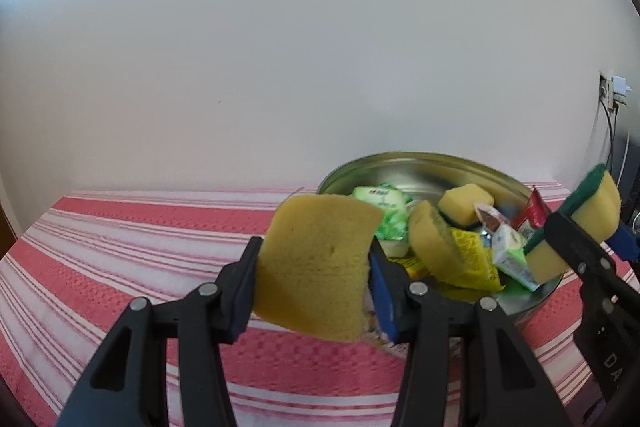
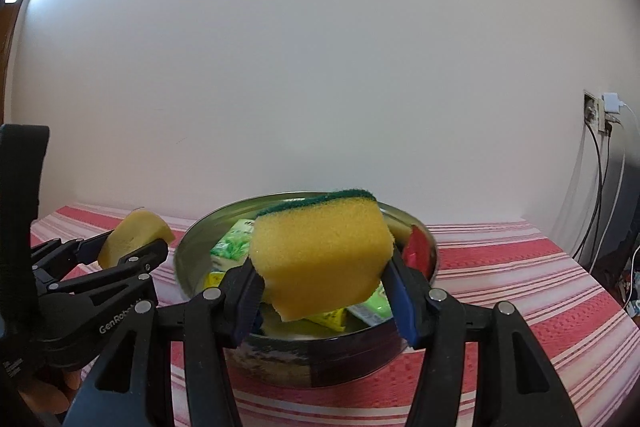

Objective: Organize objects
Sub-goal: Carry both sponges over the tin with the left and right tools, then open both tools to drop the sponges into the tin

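While both tools hang above the striped counter, here is the picture:
Left tool [image 1: 314,267]: clamped on a plain yellow foam sponge [image 1: 316,263], held up just left of the tin.
Right tool [image 2: 322,297]: squeezing a yellow sponge with a green scouring top [image 2: 320,255], held over the tin.
Round metal tin [image 2: 280,363]: sits on the red-and-white striped cloth [image 1: 120,235] towards the counter's back edge, packed with more yellow sponges [image 1: 464,203] and green packets [image 1: 384,199].
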